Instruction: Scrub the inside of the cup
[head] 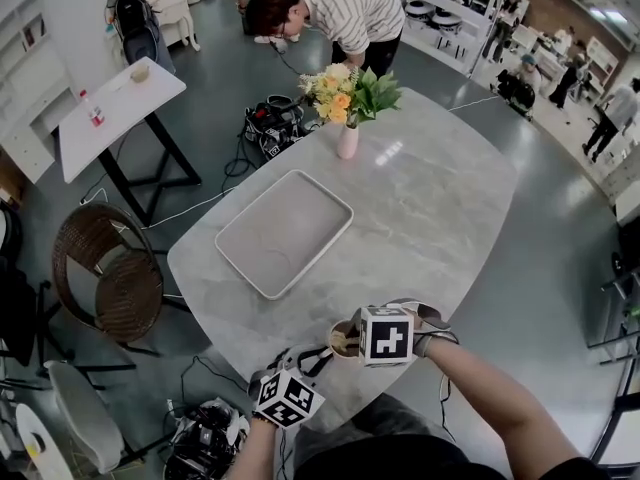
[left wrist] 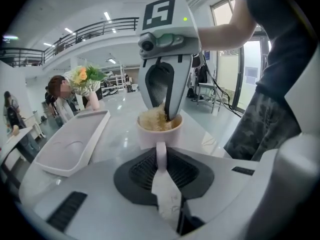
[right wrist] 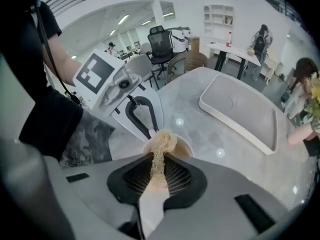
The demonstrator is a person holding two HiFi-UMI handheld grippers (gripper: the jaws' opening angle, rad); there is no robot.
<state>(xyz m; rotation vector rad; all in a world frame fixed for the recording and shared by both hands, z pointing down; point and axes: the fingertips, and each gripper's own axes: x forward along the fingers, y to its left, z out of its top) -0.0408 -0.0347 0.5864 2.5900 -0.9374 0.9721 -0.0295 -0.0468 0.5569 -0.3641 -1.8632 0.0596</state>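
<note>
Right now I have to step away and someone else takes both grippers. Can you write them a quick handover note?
Left gripper: shut on the handle of the cup, steadying it at the near edge of the table.
Right gripper: shut on the tan scrubber, whose free end is pushed down into the cup.
Done: cup gripped, scrubber inside it. How clean the inside is cannot be told.
Left: probably work the scrubber round the inner wall and bottom, then lift it out.
The tray lies further in on the table.
</note>
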